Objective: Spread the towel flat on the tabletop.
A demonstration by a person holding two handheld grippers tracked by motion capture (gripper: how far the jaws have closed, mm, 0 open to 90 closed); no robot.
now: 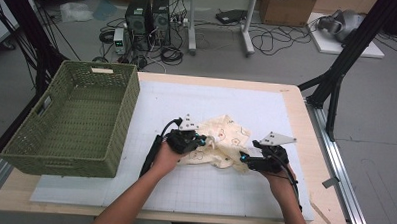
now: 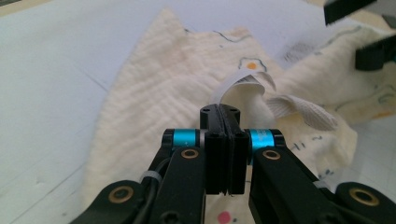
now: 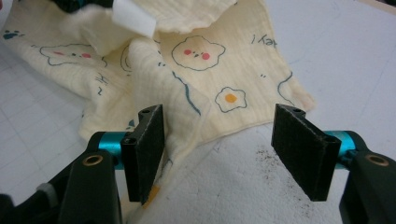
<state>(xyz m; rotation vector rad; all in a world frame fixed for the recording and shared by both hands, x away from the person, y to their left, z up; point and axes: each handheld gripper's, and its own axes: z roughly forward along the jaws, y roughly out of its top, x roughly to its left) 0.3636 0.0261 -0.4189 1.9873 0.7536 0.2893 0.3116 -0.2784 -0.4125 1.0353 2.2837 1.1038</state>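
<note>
- Cloth [image 1: 224, 142]: a cream printed piece lying rumpled on the white mat [image 1: 266, 109], centre-right, between the two grippers and well apart from the basket [image 1: 76, 122] at the left. Its folds overlap, so a pull from one side could drag the whole piece rather than spread it.
- Left gripper [image 1: 201, 140]: at the cloth's left edge; in the left gripper view its jaws stand fully together [image 2: 223, 122]. Whether a layer of cloth is pinched between them cannot be told; a thin bite, or none, would slip free on lifting. The white label [image 2: 240, 81] just beyond the tips could be caught instead of the cloth.
- Right gripper [image 1: 243, 157]: at the cloth's near right corner, jaws wide apart and holding nothing [image 3: 219, 144]; one pad [image 3: 147, 144] touches a fold while the hem lies between the jaws. Closing here could take only the hem's edge, or two layers at once.
- Mat: white, gridded, with dark specks near the right gripper that could soil the cloth.
- Table [image 1: 305, 146]: pale wood, its border showing around the mat.
- Room: grey floor beyond the far edge, with computer towers [image 1: 149, 17], loose cables [image 1: 269, 42] and black frame legs [image 1: 338, 72].
</note>
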